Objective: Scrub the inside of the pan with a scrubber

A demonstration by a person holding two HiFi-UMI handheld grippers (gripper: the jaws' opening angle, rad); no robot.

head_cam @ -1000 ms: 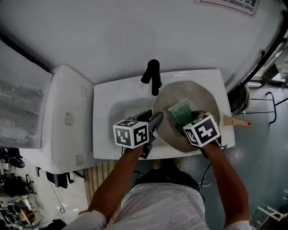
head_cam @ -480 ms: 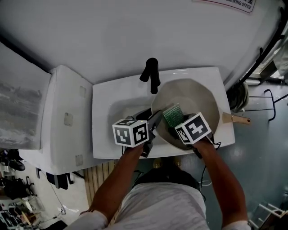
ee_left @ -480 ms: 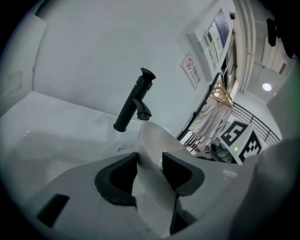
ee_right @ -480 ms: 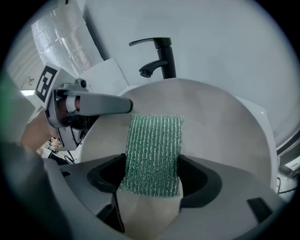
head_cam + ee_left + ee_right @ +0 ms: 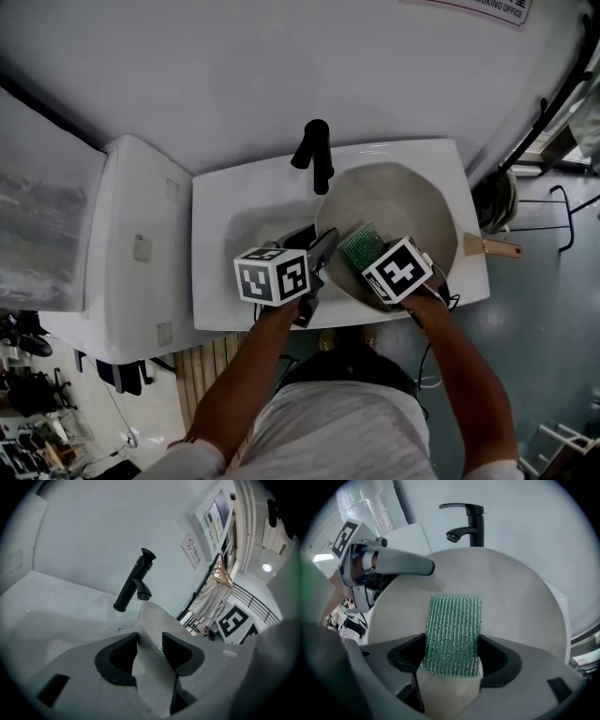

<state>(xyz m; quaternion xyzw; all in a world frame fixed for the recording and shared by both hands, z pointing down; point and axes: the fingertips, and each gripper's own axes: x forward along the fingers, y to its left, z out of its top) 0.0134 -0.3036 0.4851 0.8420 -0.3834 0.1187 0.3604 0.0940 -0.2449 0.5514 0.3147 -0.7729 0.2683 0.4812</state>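
Observation:
A beige pan stands tilted in the white sink, its wooden handle sticking out over the right edge. My left gripper is shut on the pan's left rim, one pad on each side of the wall. My right gripper is shut on a green ribbed scrubber, which lies flat against the pan's inside near its front left part. In the right gripper view the left gripper shows at the pan's rim. The scrubber shows just ahead of the right marker cube.
A black faucet stands at the sink's back edge, close over the pan's rim. A white box-shaped unit adjoins the sink on the left. The wall rises right behind. Railings and floor lie beyond the right edge.
My right gripper has slid the scrubber leftward and down toward the pan's near-left side. The left gripper and the pan have stayed put.

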